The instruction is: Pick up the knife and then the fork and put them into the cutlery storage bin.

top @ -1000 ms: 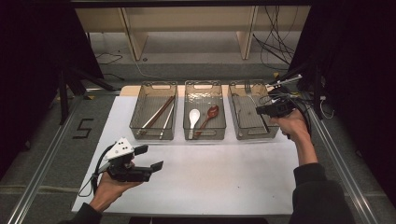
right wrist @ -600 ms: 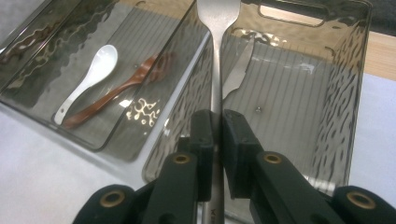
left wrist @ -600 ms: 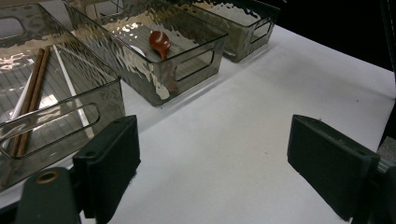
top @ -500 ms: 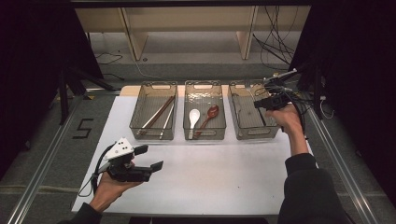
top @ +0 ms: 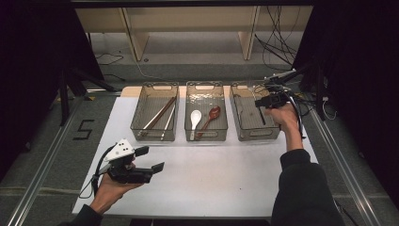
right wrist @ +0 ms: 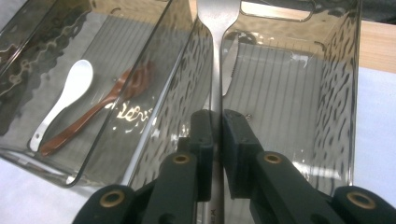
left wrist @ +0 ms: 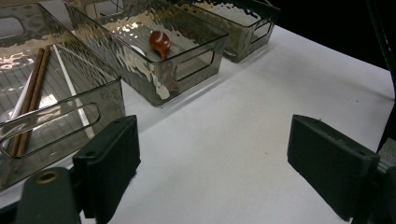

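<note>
Nearest, the left gripper (top: 151, 158) rests released over the white counter (top: 211, 179), jaws wide apart, nothing between them. Farther off, the right gripper (right wrist: 216, 135) is clenched on a metal fork (right wrist: 215, 56), long axis running straight ahead from the jaws, tines over the right bin (top: 270, 134). The right hand is the nearer to that bin. Since the earlier frame, the right gripper has advanced over that bin; the left has not moved.

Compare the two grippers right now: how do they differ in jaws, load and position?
The left gripper has its jaws wide open and empty, low over the bare white table. The right gripper has its jaws shut on a metal fork, over the right-hand bin. Both are hand-held.
</note>
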`<state>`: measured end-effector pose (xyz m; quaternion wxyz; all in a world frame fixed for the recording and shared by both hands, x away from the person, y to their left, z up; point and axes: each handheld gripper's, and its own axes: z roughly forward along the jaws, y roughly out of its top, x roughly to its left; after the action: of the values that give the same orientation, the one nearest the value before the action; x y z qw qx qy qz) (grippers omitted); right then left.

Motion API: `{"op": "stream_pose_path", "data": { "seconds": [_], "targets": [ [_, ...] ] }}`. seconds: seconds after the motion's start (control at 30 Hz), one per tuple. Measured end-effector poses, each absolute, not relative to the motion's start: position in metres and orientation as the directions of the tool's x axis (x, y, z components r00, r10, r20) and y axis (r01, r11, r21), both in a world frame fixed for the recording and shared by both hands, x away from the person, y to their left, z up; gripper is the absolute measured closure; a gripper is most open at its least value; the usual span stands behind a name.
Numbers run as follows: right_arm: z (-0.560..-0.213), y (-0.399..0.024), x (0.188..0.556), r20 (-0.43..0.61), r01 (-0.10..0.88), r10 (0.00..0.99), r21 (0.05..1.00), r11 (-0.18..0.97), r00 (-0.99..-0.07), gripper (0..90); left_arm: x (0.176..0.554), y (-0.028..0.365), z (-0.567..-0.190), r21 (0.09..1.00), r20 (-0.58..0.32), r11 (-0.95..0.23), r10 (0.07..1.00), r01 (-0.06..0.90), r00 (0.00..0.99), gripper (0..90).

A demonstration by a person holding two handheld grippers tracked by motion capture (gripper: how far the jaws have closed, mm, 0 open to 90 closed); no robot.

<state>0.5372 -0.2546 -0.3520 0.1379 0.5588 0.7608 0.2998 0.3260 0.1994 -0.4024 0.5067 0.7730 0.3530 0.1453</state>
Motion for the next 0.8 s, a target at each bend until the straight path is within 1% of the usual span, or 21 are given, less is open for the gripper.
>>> {"op": "stream_pose_path", "data": {
  "seconds": [0.67, 0.7, 0.77, 0.8],
  "targets": [
    [-0.368, -0.245, 0.549, 0.133, 0.787, 0.951, 0.6, 0.147, -0.279, 82.5, 0.326, 0.2, -0.402, 0.887, -0.134, -0.238, 0.689, 0.396, 0.712, 16.3],
    [-0.369, -0.245, 0.55, 0.131, 0.79, 0.954, 0.597, 0.142, -0.271, 80.5, 0.326, 0.2, -0.402, 0.887, -0.134, -0.237, 0.689, 0.397, 0.712, 16.3],
    [-0.37, -0.246, 0.551, 0.161, 0.794, 0.949, 0.595, 0.125, -0.27, 71.1, 0.326, 0.2, -0.402, 0.887, -0.136, -0.236, 0.689, 0.397, 0.712, 16.3],
    [-0.37, -0.246, 0.551, 0.166, 0.797, 0.948, 0.591, 0.125, -0.271, 69.7, 0.326, 0.2, -0.403, 0.887, -0.137, -0.235, 0.689, 0.399, 0.711, 16.3]
  ]
}}
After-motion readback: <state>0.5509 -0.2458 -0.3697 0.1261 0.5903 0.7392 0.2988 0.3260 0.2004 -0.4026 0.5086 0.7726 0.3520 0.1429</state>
